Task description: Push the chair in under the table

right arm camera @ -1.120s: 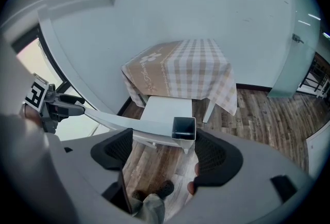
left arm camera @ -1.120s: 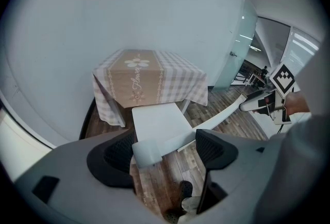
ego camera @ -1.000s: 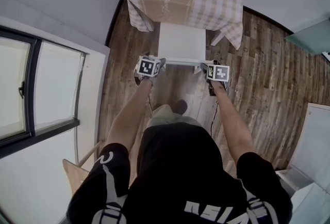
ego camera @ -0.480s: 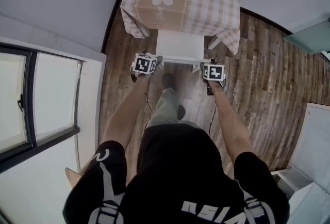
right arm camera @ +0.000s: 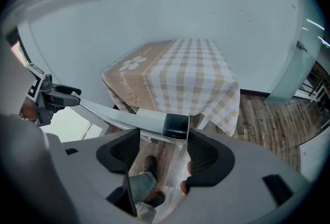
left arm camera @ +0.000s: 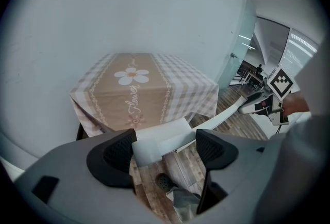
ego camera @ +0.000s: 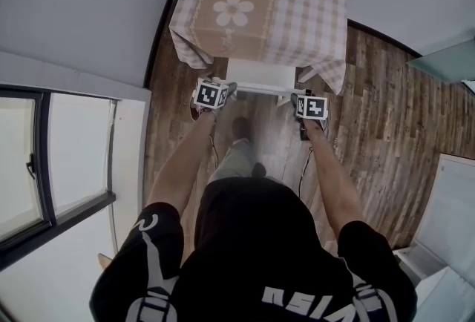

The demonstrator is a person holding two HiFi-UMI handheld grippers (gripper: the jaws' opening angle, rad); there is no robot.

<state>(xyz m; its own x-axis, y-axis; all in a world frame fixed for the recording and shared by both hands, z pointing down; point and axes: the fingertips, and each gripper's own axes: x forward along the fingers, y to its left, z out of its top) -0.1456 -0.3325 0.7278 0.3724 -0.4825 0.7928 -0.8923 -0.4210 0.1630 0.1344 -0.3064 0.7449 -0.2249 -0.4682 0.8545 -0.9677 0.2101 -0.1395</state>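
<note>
The white chair [ego camera: 260,73] stands with most of its seat under the table [ego camera: 260,1], which wears a beige checked cloth with a flower print. Only the rear strip of the seat and the top rail [ego camera: 263,87] of the back show. My left gripper [ego camera: 226,88] is at the rail's left end, jaws wide, with the rail end [left arm camera: 147,148] lying between them, not clamped. At the rail's right end is my right gripper [ego camera: 297,99]. Its jaws have just been closing, and the hollow tube end [right arm camera: 175,126] sits between them with a gap at the left pad [right arm camera: 126,150].
The table stands against a pale wall. A large window [ego camera: 52,157] fills the left side. Wooden floor [ego camera: 378,113] runs to the right, towards a white cabinet [ego camera: 454,202] and a glass door [ego camera: 445,61]. The person's shoe [ego camera: 241,126] is just behind the chair.
The chair has slid further under the table, so less of its seat shows. Both grippers and the person have moved forward with it.
</note>
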